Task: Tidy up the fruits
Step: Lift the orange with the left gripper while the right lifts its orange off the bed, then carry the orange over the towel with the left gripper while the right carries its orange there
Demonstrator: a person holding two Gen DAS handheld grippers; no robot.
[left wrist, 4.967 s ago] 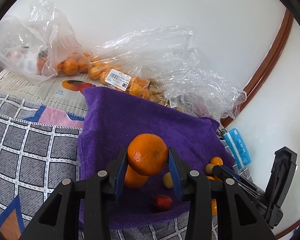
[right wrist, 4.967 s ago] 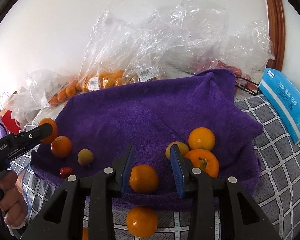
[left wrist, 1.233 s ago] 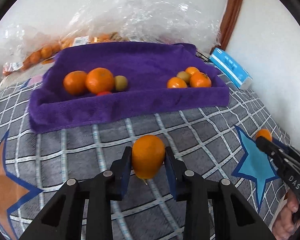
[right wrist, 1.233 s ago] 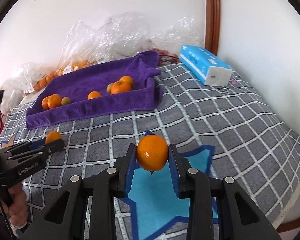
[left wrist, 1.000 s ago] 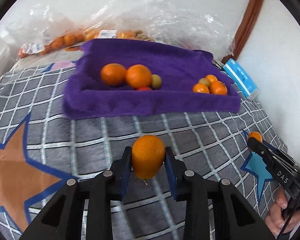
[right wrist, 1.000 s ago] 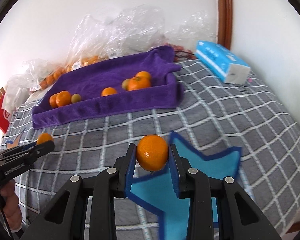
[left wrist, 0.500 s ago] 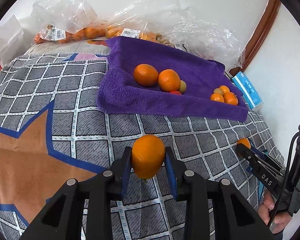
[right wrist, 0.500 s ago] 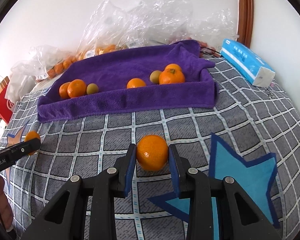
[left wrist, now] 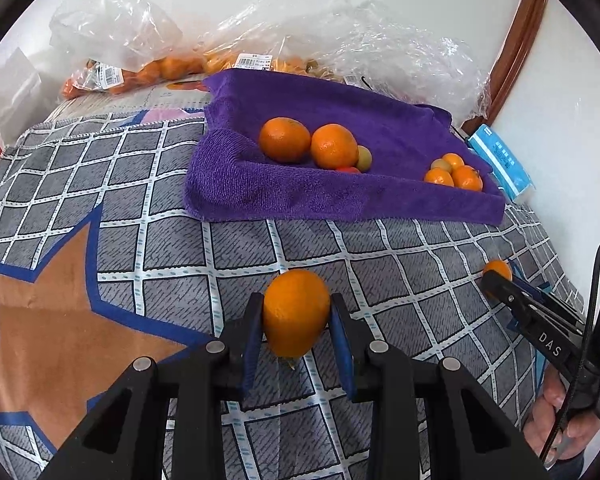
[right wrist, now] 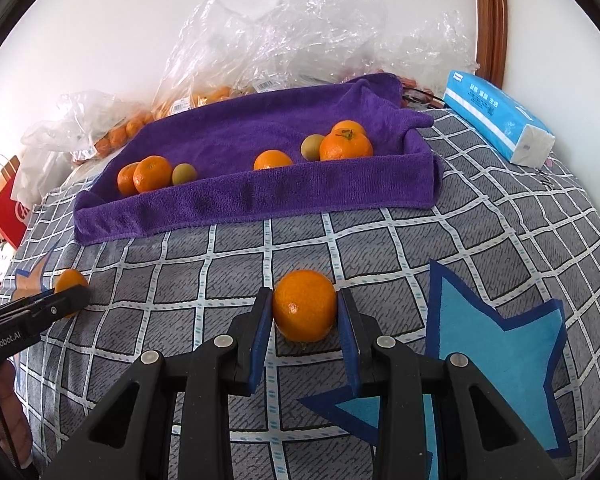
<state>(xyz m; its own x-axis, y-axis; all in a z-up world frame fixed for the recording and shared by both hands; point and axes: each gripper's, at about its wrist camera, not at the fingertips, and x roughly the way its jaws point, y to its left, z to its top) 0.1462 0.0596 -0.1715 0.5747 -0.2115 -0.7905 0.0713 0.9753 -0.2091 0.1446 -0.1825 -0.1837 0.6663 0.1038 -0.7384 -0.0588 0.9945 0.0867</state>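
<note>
My left gripper (left wrist: 296,322) is shut on an orange mandarin (left wrist: 296,312), held above the grey checked cloth. My right gripper (right wrist: 305,314) is shut on another mandarin (right wrist: 305,305), also over the cloth, in front of the purple towel (right wrist: 260,200). On the towel lie two groups of fruit: two mandarins (left wrist: 286,139) with a small green fruit and a red one at the left, and several small fruits (left wrist: 454,174) at the right. Each gripper shows at the edge of the other's view, the right gripper (left wrist: 500,276) and the left gripper (right wrist: 70,286), each with its mandarin.
Clear plastic bags (left wrist: 340,44) holding more oranges lie behind the towel against the white wall. A blue tissue pack (right wrist: 496,118) sits at the right by a brown door frame. The grey checked cloth (left wrist: 240,248) carries an orange star and a blue star (right wrist: 496,344). A red bag (right wrist: 4,208) stands far left.
Both views have swung toward the purple towel, which now sits nearer and more centred. Each gripper still holds its mandarin as before.
</note>
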